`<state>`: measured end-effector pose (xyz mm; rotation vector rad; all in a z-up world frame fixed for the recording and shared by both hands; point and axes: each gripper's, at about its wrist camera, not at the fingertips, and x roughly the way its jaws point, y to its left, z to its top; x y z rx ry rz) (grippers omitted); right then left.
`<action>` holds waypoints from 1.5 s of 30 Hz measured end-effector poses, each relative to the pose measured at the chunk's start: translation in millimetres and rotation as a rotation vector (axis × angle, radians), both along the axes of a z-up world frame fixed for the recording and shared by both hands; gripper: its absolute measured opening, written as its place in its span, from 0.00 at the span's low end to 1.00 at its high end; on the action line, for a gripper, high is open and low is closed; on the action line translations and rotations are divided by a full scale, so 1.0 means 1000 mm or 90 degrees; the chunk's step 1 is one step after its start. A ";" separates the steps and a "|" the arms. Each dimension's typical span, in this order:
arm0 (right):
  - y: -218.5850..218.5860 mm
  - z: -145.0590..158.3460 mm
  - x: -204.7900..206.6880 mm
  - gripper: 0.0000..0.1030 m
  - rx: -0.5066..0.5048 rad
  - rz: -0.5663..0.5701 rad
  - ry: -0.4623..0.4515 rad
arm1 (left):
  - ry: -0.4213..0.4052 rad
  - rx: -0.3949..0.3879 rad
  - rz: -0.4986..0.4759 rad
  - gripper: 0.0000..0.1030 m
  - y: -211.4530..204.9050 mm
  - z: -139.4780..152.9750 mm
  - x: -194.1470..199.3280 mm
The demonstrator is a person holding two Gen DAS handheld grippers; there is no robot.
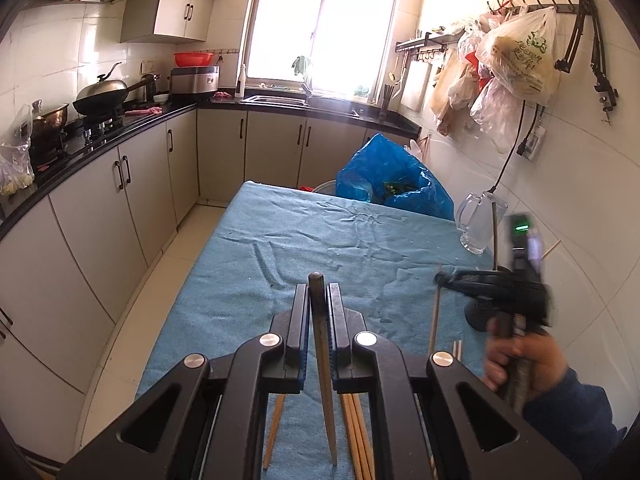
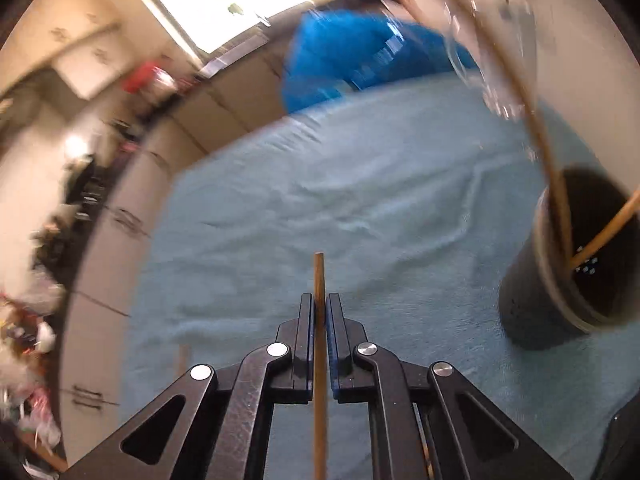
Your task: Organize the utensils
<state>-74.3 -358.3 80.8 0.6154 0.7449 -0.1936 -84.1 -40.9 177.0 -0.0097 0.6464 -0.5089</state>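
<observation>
Left wrist view first: our left gripper (image 1: 318,300) is clamped on a dark-tipped chopstick (image 1: 321,344), which runs straight up between the jaws and pokes out just past the fingertips. Under that gripper we can see a bunch of loose wooden chopsticks (image 1: 357,436) lying on the blue tablecloth (image 1: 304,240). Over on the right of that view, a hand (image 1: 520,360) in a dark blue sleeve holds our right gripper (image 1: 442,280), with a thin stick hanging down from its tip, though it's pretty blurred there. Near it, along the wall side of the table, stands a clear glass mug (image 1: 478,224), and behind the table sits a blue plastic bag (image 1: 394,184). Right wrist view is smeared with motion, but the right gripper (image 2: 320,304) clearly has its jaws pressed together on a light wooden chopstick (image 2: 319,276), which sticks out above the fingertips. Off to the right of it stands a dark round holder (image 2: 536,300) on the cloth, with two chopsticks (image 2: 560,208) already leaning inside it, well apart from the one we're gripping.
</observation>
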 end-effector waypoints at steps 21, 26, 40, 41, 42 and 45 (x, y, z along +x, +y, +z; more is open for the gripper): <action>0.074 0.085 -0.127 0.06 -0.154 0.034 -0.281 | -0.031 -0.007 -0.024 0.07 -0.005 0.018 -0.031; 0.065 0.093 -0.137 0.06 -0.152 0.023 -0.297 | -0.037 -0.011 -0.026 0.07 -0.005 0.025 -0.035; 0.015 0.131 -0.193 0.06 -0.232 -0.064 -0.353 | -0.065 -0.022 -0.102 0.07 -0.063 0.065 -0.042; 0.010 0.133 -0.198 0.06 -0.238 -0.071 -0.354 | -0.066 -0.023 -0.109 0.07 -0.068 0.068 -0.042; 0.007 0.135 -0.200 0.06 -0.243 -0.076 -0.354 | -0.066 -0.026 -0.116 0.07 -0.074 0.071 -0.042; -0.004 0.142 -0.207 0.06 -0.257 -0.091 -0.357 | -0.070 -0.030 -0.141 0.07 -0.095 0.081 -0.043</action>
